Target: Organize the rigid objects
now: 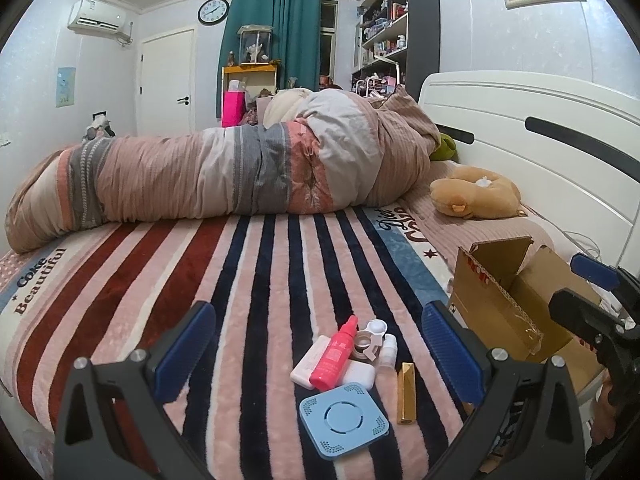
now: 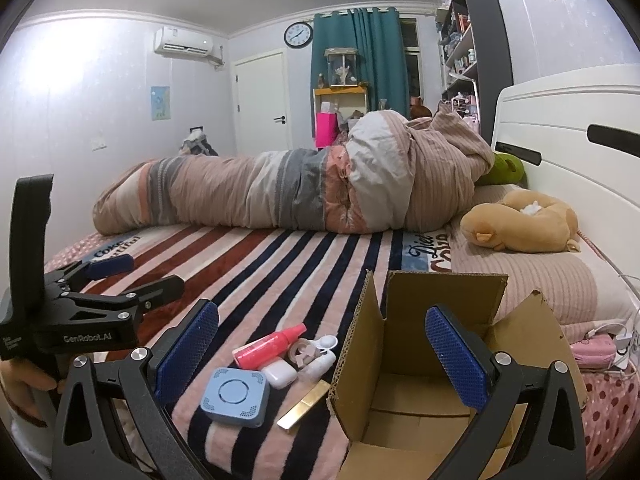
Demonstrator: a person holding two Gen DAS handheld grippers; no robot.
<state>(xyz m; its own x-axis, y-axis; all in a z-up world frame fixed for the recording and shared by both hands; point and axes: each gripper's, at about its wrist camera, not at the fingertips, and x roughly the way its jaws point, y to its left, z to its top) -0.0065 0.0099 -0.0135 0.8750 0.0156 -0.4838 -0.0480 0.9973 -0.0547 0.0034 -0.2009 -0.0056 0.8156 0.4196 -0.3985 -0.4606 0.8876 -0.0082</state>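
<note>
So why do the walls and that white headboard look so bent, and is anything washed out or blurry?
Left wrist view: the fisheye lens bows the white headboard and blacks out the corners; the small items on the striped blanket stay sharp. Right wrist view: same bending, plus a bright glare patch on the left wall beside the white air conditioner; the open cardboard box is in focus.

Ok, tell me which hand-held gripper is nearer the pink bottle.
Left. The left hand-held gripper frames the pink bottle; the right hand-held gripper sits over the cardboard box beside it.
</note>
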